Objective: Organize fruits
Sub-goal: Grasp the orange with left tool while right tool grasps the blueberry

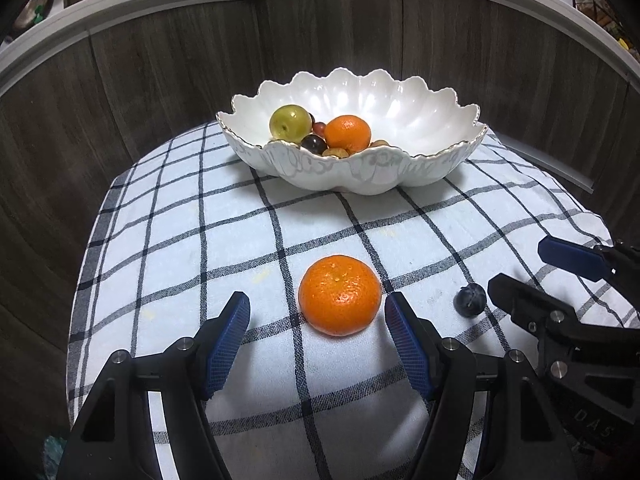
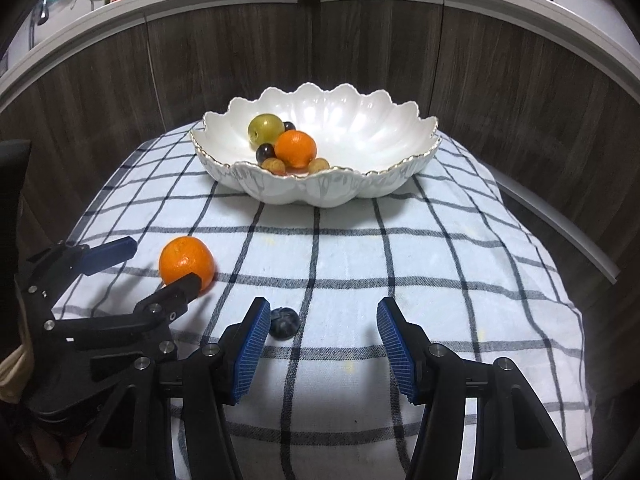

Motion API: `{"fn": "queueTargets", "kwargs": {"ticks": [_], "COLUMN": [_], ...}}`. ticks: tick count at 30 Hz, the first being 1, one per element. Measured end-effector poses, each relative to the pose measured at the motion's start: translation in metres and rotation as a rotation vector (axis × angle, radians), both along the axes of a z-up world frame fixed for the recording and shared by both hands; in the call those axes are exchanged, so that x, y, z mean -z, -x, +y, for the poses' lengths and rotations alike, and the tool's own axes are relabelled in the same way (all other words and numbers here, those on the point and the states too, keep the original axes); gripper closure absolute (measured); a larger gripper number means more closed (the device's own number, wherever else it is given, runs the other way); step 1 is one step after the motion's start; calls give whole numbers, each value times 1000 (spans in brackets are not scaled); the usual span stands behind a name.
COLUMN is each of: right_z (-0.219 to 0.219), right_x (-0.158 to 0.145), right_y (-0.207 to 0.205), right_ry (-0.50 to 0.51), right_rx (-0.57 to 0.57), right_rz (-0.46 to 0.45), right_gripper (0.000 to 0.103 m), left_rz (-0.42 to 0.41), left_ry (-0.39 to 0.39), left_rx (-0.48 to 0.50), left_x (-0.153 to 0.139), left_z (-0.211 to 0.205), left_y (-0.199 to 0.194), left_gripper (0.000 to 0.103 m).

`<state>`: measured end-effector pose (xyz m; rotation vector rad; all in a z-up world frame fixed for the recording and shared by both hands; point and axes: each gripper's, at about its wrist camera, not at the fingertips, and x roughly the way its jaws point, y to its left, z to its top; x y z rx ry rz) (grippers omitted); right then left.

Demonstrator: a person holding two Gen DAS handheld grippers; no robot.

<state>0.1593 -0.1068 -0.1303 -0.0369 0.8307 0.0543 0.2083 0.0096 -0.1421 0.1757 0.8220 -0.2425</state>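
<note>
A mandarin (image 1: 339,294) lies on the checked cloth, between the tips of my open left gripper (image 1: 318,312), nearer the right finger; it also shows in the right wrist view (image 2: 186,260). A small dark blueberry (image 1: 469,301) lies to its right, just off the left fingertip of my open right gripper (image 2: 320,316), where it shows again (image 2: 284,322). The white scalloped bowl (image 1: 420,120) at the back holds a green fruit (image 1: 290,123), another mandarin (image 1: 347,133) and several small dark and tan fruits. Both grippers are empty.
The checked cloth (image 2: 440,280) covers a small table. Dark wood panels (image 2: 520,100) curve round behind it, with a white ledge above. The right gripper shows at the right of the left wrist view (image 1: 516,276).
</note>
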Motion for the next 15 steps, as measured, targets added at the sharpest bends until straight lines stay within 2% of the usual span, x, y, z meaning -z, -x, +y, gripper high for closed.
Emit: {"fn": "queueTargets", "kwargs": {"ticks": [15], "right_z": [3], "right_x": [11], "right_y": [-5], "right_ry": [-17], "right_rx": [-36], "right_rz": [13], "right_gripper": [46], "left_rz": [15], "left_ry": [-27], "left_rx": [76], "left_x": [6], "left_z": [-2], "left_y": [-7], "left_gripper": [34]}}
